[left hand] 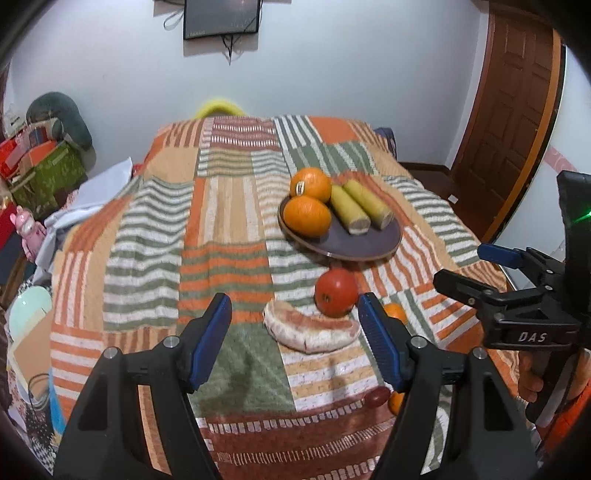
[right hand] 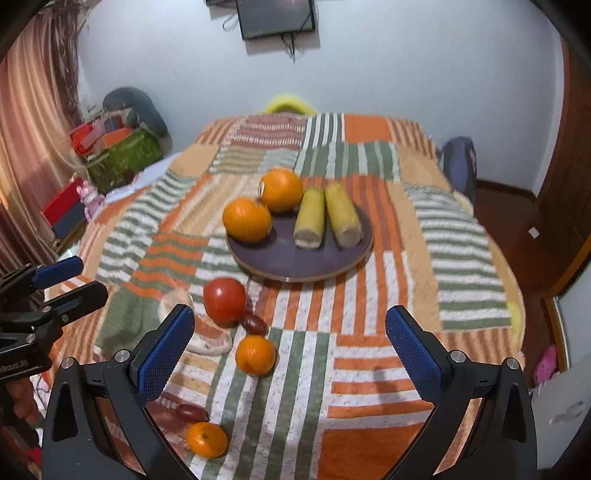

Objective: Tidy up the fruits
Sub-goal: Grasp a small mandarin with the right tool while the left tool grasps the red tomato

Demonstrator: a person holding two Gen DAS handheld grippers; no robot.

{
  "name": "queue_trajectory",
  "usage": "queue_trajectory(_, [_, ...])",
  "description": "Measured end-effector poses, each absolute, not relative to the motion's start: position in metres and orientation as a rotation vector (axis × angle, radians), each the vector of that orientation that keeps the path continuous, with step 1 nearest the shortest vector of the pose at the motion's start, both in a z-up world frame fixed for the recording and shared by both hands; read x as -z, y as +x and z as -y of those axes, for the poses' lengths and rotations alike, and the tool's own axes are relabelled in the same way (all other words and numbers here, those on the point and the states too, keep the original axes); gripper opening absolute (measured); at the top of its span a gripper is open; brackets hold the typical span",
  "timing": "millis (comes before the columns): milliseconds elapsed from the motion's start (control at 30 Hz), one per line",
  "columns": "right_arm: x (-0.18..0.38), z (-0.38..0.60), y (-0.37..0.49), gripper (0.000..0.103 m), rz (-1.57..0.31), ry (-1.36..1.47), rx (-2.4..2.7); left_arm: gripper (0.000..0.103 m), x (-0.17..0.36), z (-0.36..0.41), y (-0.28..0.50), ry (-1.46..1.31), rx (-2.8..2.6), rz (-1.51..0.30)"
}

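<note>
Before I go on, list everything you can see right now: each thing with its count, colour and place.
plate: 1, dark with pale rim, middle of the bedspread
large oranges: 2, orange, on the plate's left side
corn cobs: 2, yellow-green, side by side on the plate's right side
tomato: 1, red, on the bedspread in front of the plate
small oranges: 2, orange, on the bedspread nearer the camera
dates: 2, dark red, one touching the tomato, one by the nearest small orange
sweet potato: 1, pale with reddish patches, left of the tomato
bedspread: 1, orange, green and white patchwork
screen: 1, black, on the wall
left gripper: black, blue pads, open
right gripper: black, blue pads, open
</note>
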State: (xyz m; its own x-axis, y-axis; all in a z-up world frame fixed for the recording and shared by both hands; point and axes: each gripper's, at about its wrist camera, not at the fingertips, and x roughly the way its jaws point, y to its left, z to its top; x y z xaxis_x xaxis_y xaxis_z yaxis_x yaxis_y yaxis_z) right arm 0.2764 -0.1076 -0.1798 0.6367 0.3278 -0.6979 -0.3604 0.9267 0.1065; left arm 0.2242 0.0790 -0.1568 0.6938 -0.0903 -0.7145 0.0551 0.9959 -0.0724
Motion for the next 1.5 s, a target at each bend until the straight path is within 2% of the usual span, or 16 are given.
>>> queue_trajectory(133, [0.197,0.100,0.278,0.099,-0.825,-0.080,-0.406,0.071,0.174,-0.080,0.230,-0.057,0.088,-0.837])
queue_trajectory(233, [0.209,0.097,0.281,0.089,-0.871,-0.081,-0.421,0.071,0.184,-0.081,0.234,-0.059,0.090,-0.854])
queue_trajectory(400, [0.229,0.092,0.287,0.061,-0.945,-0.053,-0.466,0.071,0.196,-0.081,0.240,-0.066,0.100,-0.873])
queue_trajectory(467, [0.234,0.088,0.286,0.055,-0.962,-0.064,-0.487,0.071,0.200,-0.080,0.243,-0.068,0.107,-0.882])
queue_trajectory(767, [0.241,0.077,0.289,0.045,-0.988,-0.061,-0.562,0.071,0.214,-0.074,0.259,-0.076,0.137,-0.912])
queue_trajectory(900, [0.244,0.076,0.289,0.035,-1.010,-0.041,-0.607,0.071,0.218,-0.073,0.267,-0.080,0.143,-0.921])
queue_trajectory(1500, [0.219,0.125,0.305,0.034,-0.889,-0.021,-0.439,0.069,0.238,-0.046,0.310,-0.111,0.197,-0.979])
